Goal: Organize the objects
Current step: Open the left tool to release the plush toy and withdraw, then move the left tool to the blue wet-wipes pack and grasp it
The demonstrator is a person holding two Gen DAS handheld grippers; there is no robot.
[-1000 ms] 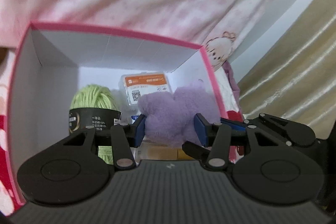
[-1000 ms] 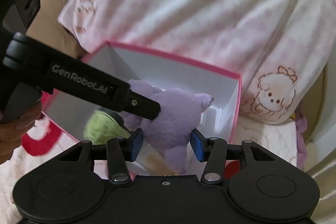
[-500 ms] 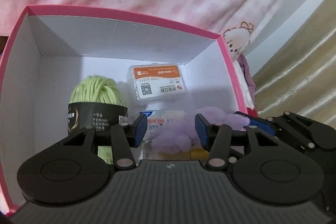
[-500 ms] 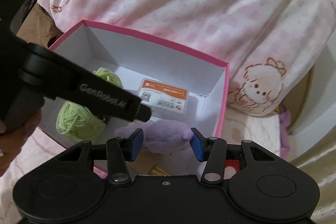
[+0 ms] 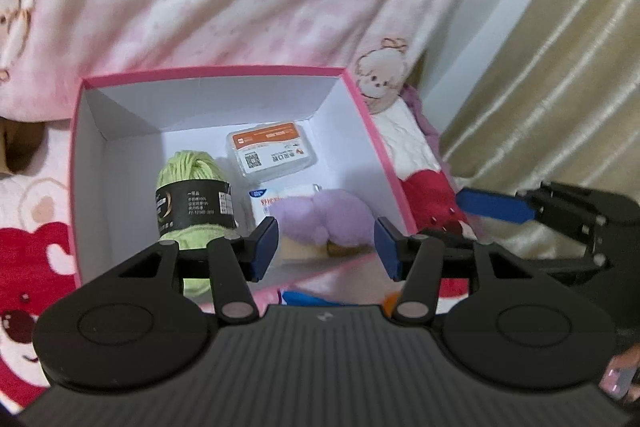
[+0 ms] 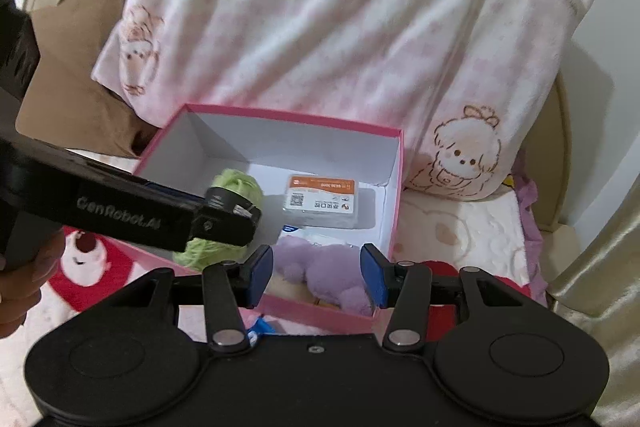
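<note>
Both grippers have pulled up and back from the box since a second ago; back then they held the purple plush toy [image 5: 320, 215] between them over the box, now it lies inside on the floor of it, near the right front corner; left gripper [image 5: 326, 249] has just been opening a bit more, blue pads parted with nothing between them, the plush only shows through the gap from below; right gripper [image 6: 316, 277] is also partway open and empty, same deal, plush seen behind its pads but not touched; pink box [image 6: 394, 195] with white inside walls sits open on a bedspread with red bear prints [image 5: 28, 247]; also in the box: a green yarn ball [image 5: 192, 195] with a black label on the left, a clear case with an orange label [image 5: 272, 155] toward the back, and a white packet [image 5: 268, 201] partly under the plush; behind the box a pink-and-white blanket with cartoon prints [image 6: 340, 27]; beige curtain [image 5: 560, 87] off to the right in the left wrist view.
</note>
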